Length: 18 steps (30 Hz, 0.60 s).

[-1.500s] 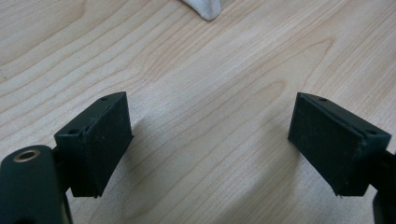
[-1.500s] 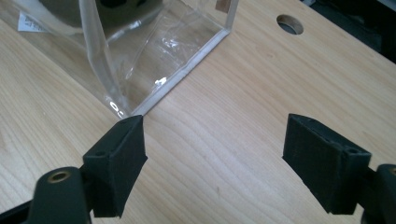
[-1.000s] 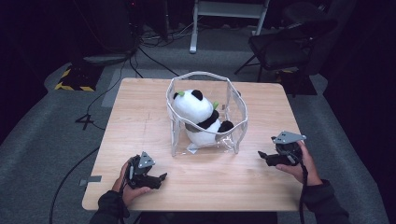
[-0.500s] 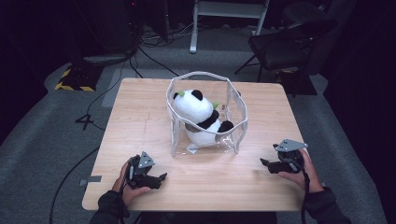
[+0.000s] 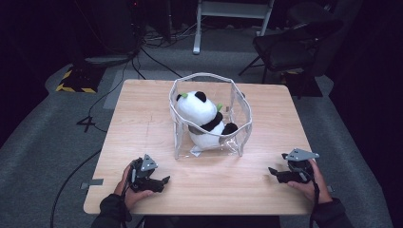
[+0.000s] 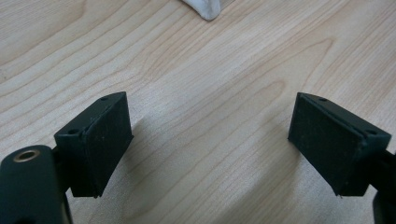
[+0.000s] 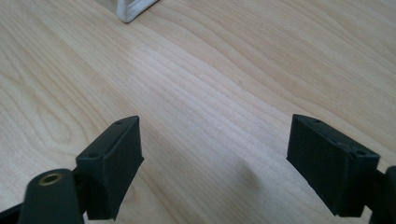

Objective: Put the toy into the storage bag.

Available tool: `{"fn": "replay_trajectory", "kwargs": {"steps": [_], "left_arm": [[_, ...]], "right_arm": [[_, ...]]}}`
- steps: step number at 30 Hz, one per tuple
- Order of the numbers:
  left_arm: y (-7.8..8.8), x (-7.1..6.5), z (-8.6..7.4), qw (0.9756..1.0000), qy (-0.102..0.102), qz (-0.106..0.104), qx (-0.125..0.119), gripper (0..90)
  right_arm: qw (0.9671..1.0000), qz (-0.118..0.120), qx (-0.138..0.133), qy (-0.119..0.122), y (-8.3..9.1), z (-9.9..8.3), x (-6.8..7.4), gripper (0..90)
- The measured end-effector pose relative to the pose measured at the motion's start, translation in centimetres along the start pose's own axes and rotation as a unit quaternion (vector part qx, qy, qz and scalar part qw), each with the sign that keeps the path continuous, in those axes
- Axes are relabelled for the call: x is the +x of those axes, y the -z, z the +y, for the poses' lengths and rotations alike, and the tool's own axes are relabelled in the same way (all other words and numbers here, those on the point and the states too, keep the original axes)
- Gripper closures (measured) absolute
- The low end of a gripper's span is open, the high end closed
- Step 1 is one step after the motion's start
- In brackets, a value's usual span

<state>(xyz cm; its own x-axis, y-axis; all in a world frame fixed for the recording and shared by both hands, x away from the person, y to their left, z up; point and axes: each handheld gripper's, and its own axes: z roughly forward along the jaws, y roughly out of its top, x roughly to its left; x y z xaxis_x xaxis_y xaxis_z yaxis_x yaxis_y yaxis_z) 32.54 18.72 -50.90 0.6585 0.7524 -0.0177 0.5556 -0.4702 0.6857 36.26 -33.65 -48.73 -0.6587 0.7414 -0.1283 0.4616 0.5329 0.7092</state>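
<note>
Dark floor surrounds your wooden table (image 5: 142,123). Your 2 grippers rest near its front edge, jaws wide apart, holding nothing. The plush panda (image 5: 205,118) already sits inside the clear bag (image 5: 237,118), well ahead of both, between them. Closing or moving the bag seems to remain. Your left gripper (image 5: 164,180) is unmoved; your right gripper (image 5: 272,171) has dropped lower, nearer you.

The clear bag's (image 5: 209,118) wall is hiding the panda's (image 5: 204,116) lower body, and only the bag's white corner (image 6: 205,9) is peeking into the left gripper view.
</note>
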Motion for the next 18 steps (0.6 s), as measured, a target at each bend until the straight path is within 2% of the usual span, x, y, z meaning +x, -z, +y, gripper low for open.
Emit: {"fn": "replay_trajectory", "kwargs": {"steps": [2, 10, 15, 18], "left_arm": [[0.0, 0.0, 0.0, 1.0000, 0.001, 0.000, 0.001, 13.3], [-0.1, 0.0, 0.0, 1.0000, 0.002, 0.001, 0.000, 13.3], [-0.1, 0.0, 0.1, 1.0000, 0.003, 0.001, 0.000, 13.3], [-0.1, 0.0, 0.1, 1.0000, 0.002, 0.001, 0.000, 13.3]], "right_arm": [[1.0000, 0.001, 0.000, -0.001, 0.1, -0.5, 0.0, 18.4], [0.9996, 0.009, 0.003, -0.028, 0.3, -2.4, -0.5, 18.3], [0.9984, 0.018, -0.008, -0.052, 0.7, -3.4, -1.0, 16.9], [0.9977, 0.013, -0.016, -0.065, 1.0, -4.0, -1.3, 15.3]]}}
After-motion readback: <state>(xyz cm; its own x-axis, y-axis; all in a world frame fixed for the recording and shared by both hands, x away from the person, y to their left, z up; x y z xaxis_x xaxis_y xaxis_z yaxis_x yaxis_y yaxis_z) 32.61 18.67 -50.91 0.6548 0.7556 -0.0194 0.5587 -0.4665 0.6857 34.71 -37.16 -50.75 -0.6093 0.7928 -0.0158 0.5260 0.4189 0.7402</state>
